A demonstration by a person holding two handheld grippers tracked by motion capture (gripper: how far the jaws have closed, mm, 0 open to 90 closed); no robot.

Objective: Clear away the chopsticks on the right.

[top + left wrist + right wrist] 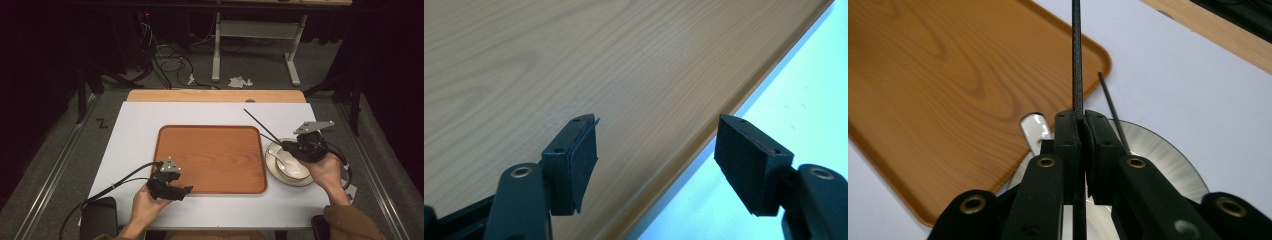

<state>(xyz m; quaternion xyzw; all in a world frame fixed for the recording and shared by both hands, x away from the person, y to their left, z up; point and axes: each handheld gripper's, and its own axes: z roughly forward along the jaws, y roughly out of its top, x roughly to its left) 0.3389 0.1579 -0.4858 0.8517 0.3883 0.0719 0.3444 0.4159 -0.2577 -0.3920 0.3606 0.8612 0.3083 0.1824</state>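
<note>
Left claw (656,160) agape over tray (574,60) edge

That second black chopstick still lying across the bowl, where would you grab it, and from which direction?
Best guess: grip the chopstick on the bare stretch sticking out past the bowl's rim, coming straight down with the jaws astride it. It is thin and tilted, propped on the rim, so that part hangs clear of the table. The right gripper already holds its twin.

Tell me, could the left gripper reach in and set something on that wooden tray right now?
Probably yes. The left gripper sits open at the tray's near edge, its jaws straddling the rim, and the tray's surface looks bare, so nothing blocks the way. The right gripper is off by the bowl, clamping a black chopstick.
</note>
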